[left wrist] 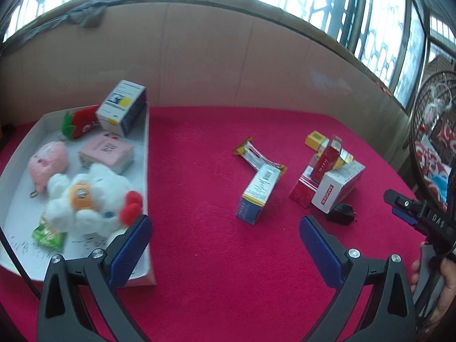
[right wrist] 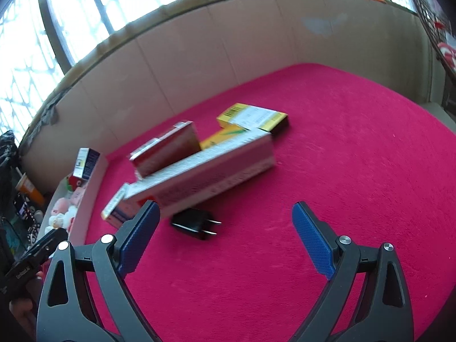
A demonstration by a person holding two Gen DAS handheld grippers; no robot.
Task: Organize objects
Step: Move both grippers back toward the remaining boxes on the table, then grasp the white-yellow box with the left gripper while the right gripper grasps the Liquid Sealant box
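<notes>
Both grippers are wide apart and hold nothing. The left gripper (left wrist: pixel 225 236) hangs beside the white tray (left wrist: pixel 146 154) of toys. The right gripper (right wrist: pixel 225 230) points at the black plug (right wrist: pixel 193 223) by the boxes (right wrist: pixel 205 168). I think it should grab the plug next.

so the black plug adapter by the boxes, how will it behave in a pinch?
The black plug adapter looks like rigid moulded plastic, so probably stiff. Small and blocky, lying flat on the red cloth: unlikely to roll, may slide. Its two bare prongs could catch if gripped there.
</notes>
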